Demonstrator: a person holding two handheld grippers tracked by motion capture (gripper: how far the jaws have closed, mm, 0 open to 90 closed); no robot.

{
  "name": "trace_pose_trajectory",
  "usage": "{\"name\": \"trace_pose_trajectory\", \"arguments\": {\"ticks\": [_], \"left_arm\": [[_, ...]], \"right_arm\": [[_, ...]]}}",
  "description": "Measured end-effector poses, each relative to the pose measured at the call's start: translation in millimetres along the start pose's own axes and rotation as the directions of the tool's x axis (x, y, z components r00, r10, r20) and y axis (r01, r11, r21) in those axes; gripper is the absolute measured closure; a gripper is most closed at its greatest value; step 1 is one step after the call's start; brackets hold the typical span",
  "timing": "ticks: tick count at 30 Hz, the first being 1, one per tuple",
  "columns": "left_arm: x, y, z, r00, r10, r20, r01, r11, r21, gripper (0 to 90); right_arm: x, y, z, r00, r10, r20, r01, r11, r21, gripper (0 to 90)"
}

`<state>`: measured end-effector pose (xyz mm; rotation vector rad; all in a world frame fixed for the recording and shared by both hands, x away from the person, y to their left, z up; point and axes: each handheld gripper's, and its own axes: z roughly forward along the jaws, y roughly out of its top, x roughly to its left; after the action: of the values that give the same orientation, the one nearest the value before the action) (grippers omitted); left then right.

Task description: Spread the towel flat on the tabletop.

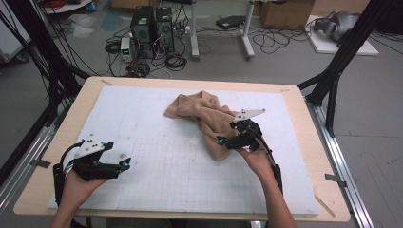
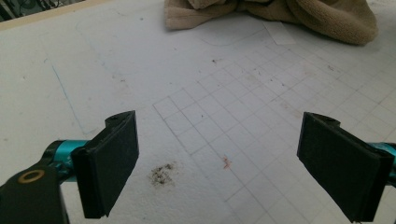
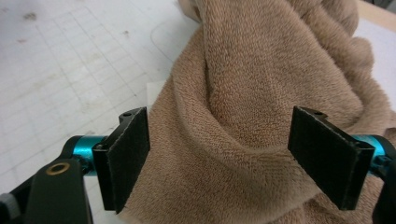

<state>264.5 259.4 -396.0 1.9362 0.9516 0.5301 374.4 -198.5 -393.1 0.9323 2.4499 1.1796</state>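
**Right hand-held gripper straddling the towel, jaws spread**

The right hand-held gripper (image 1: pixel 234 134) is hovering over the lower end of the tan terry towel (image 1: pixel 205 118), its jaws standing wide apart in the right gripper view with a thick fold of the towel (image 3: pixel 261 116) lying between them, not yet pinched. From this gripper the bulk of the cloth is running off toward 11 o'clock in the high view; the bunched towel's long axis is lying from about 11 to 5 o'clock across the white gridded mat (image 1: pixel 157 190) on the table (image 1: pixel 71 114). The left hand-held gripper (image 1: pixel 124 166) is resting released at the mat's 8 o'clock corner, jaws spread over bare mat, the towel well apart toward its 1 o'clock. The right hand is clearly nearer. No brand, label or legible writing is showing.
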Motion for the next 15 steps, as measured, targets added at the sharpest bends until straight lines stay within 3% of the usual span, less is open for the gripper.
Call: {"name": "trace_pose_trajectory", "arguments": {"ticks": [5, 10, 15], "left_arm": [[-0.2, -0.5, 1.8, 1.0, 0.0, -0.005, 0.0, 1.0, -0.007, 13.2], [-2.6, -2.0, 5.0, 1.0, -0.003, -0.002, 0.003, 1.0, -0.009, 13.2], [-3.0, -5.7, 7.5, 1.0, -0.01, 0.002, 0.01, 0.9999, -0.005, 13.2]], "right_arm": [[2.5, 1.1, 10.4, 0.9997, -0.026, 0.005, 0.025, 1.0, 0.013, 29.6], [2.5, 0.5, 23.2, 0.9998, -0.021, 0.007, 0.02, 0.999, 0.041, 35.6], [3.6, -1.5, 33.7, 0.9982, -0.034, 0.049, 0.031, 0.998, 0.061, 48.9]]}}
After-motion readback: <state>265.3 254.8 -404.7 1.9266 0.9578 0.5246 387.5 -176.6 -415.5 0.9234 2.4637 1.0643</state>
